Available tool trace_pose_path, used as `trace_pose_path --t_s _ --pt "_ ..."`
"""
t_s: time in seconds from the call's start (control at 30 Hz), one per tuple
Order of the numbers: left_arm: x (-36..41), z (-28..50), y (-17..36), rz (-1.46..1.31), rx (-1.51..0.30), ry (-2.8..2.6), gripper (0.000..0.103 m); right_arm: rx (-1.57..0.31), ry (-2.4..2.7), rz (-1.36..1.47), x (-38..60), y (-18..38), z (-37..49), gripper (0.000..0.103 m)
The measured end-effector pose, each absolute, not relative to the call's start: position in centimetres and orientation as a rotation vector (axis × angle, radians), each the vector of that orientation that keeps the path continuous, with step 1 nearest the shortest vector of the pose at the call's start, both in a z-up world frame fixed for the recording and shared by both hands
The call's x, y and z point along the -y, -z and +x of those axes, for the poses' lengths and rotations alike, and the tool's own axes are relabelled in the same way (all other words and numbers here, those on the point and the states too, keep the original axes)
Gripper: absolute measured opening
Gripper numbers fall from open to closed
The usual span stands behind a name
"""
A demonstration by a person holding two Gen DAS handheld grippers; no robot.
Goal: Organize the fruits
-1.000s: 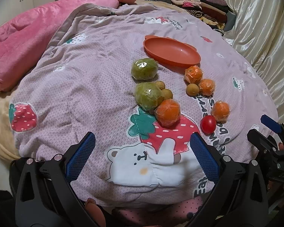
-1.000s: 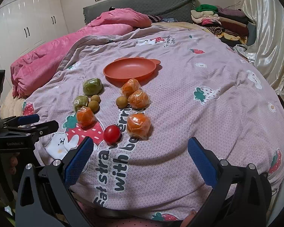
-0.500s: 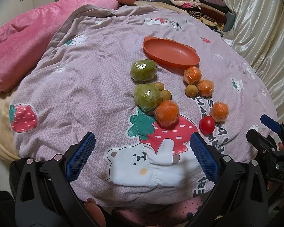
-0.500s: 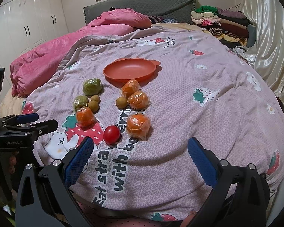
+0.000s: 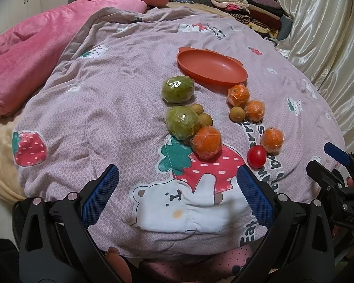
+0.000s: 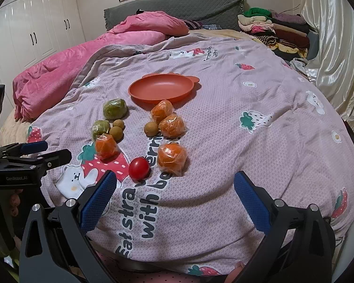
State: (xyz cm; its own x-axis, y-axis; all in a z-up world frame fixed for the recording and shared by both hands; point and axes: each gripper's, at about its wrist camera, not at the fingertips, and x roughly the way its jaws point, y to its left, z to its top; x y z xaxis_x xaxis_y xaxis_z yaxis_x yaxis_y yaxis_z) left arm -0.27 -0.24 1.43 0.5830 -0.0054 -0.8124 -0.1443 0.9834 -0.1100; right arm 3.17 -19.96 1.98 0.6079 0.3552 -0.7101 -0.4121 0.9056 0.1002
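Tools at the bed's near edge: we hold the left tool [image 5: 175, 189] and right tool [image 6: 174, 195] with jaws spread wide, empty, short of the fruit. Nearest lies the tomato [image 6: 139, 168], then wrapped oranges [image 6: 172, 156], longans, green fruits [image 5: 177, 89]. Farthest, toward the bed's middle, the orange plate [image 6: 161, 89] sits bare, presumably the collecting spot.

The right gripper [image 6: 175, 194] fills the lower frame with its jaws spread wide over the quilt [image 6: 247, 146], holding nothing. A red tomato [image 6: 139, 168] lies just above its left pad, beside a wrapped orange [image 6: 172, 158]. The orange plate [image 6: 161, 89] sits at centre. The left gripper [image 6: 44, 151] enters at the left edge.
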Motion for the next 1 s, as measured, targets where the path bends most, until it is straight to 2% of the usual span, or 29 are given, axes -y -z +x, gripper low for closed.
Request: trace_pose_path --t_s 1.0 --pt "0.9 0.8 -0.8 -0.169 -0.967 -0.043 0.094 -0.820 -0.436 -0.081 19.8 -1.4 3.8 0.099"
